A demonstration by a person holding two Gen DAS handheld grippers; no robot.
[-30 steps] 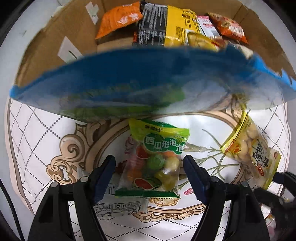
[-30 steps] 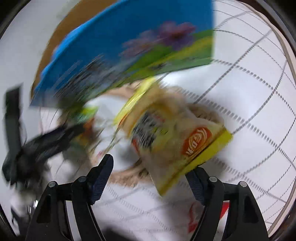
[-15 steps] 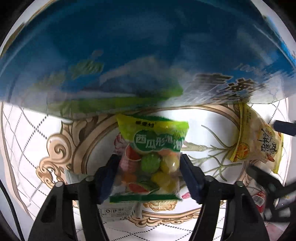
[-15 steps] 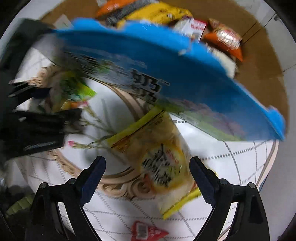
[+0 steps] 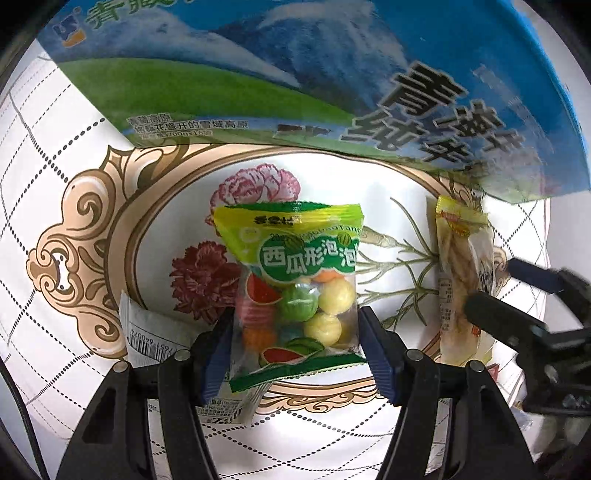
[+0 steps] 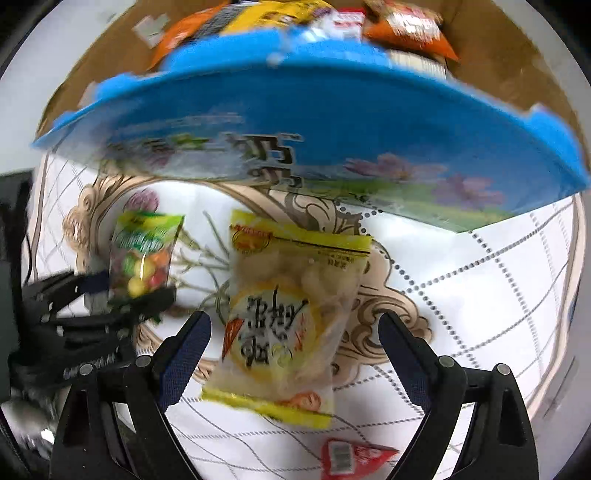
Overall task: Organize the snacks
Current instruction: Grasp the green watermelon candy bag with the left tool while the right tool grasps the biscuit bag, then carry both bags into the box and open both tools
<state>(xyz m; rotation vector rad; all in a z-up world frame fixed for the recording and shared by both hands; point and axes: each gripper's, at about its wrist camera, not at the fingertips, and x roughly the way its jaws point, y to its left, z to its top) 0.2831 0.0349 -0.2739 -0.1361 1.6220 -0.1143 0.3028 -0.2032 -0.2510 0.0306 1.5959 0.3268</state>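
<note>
Clamping the gum bag (image 5: 295, 291) from both sides, the left tongs (image 5: 295, 347) hold it just off the worktop (image 5: 74, 236); the right tongs (image 6: 295, 332) gape around the yellow bag (image 6: 284, 317).

Gum bag (image 5: 295, 291) left of chip bag (image 5: 461, 280), box (image 5: 295, 74) behind

Your right view blurs the blue carton (image 6: 332, 122) at twelve o'clock; it hides most snack packets (image 6: 402, 22) behind. A red packet (image 6: 351, 458) is cut off at six o'clock.
</note>
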